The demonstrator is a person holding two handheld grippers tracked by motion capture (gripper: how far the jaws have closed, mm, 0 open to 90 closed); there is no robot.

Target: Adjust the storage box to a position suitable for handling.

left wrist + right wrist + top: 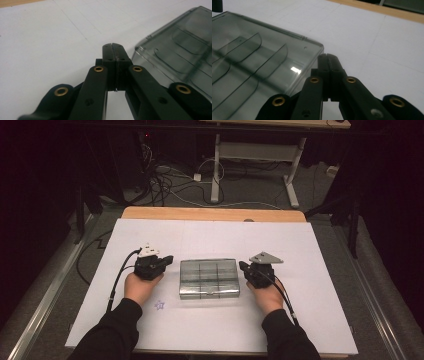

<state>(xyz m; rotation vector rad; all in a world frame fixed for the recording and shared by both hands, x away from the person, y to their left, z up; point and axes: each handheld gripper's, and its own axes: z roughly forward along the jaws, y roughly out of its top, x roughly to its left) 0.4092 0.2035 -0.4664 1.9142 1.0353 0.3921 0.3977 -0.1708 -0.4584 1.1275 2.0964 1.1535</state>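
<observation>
A clear smoky plastic compartment box (208, 278) with its lid down lies flat in the middle of the white sheet. My left gripper (170, 259) is just off the box's left side, jaws shut with nothing between them. In the left gripper view the closed tips (112, 45) sit beside the box's corner (175, 50). My right gripper (242, 266) is at the box's right side, also shut and empty. In the right gripper view its tips (326, 55) lie right by the lid's corner (262, 60); whether they touch it I cannot tell.
A white sheet (210, 235) covers the wooden table (210, 213). A small purple star mark (159, 305) lies near my left hand. Behind the table are desk legs (216, 170) and loose cables (165, 180) on the floor.
</observation>
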